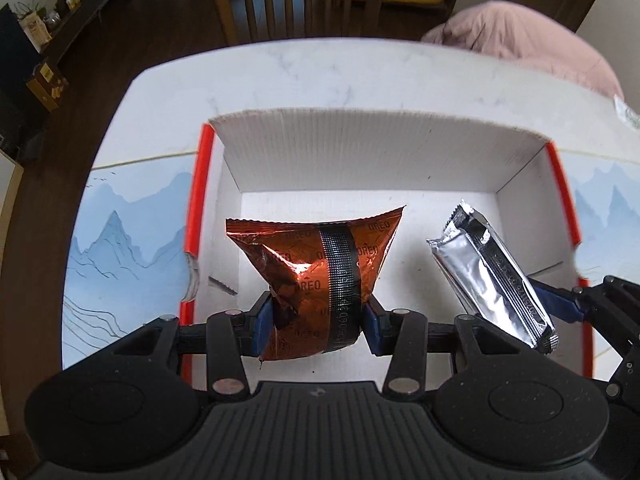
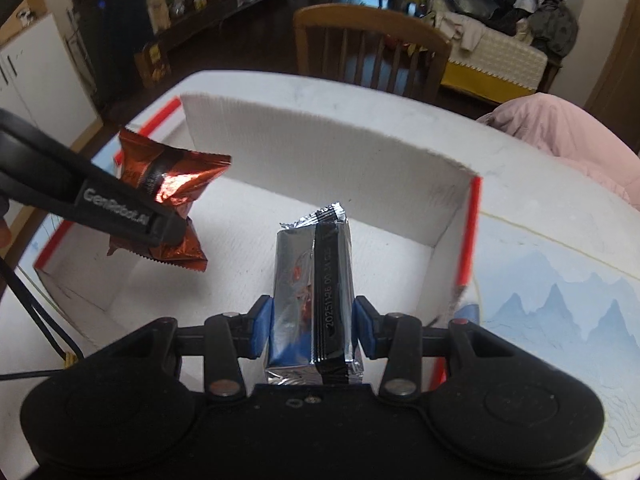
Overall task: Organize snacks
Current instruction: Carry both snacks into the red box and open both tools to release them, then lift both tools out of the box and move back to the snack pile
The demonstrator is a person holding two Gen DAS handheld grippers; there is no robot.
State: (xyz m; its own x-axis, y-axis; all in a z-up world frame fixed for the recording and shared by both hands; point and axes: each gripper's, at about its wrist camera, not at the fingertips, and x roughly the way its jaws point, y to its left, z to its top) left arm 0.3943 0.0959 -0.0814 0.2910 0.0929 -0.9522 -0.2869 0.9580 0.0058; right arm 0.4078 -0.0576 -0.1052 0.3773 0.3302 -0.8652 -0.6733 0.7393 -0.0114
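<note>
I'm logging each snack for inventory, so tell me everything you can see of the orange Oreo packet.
The orange Oreo packet is a small, shiny copper-orange foil pouch printed with repeated OREO lettering, with a black back seam carrying stamped characters and serrated end seals. It looks puffed yet crumpled and dented. The left gripper clamps its lower half between blue-padded fingers, holding it above the floor of the open white box. The silver packet hangs beside it, apart.
</note>
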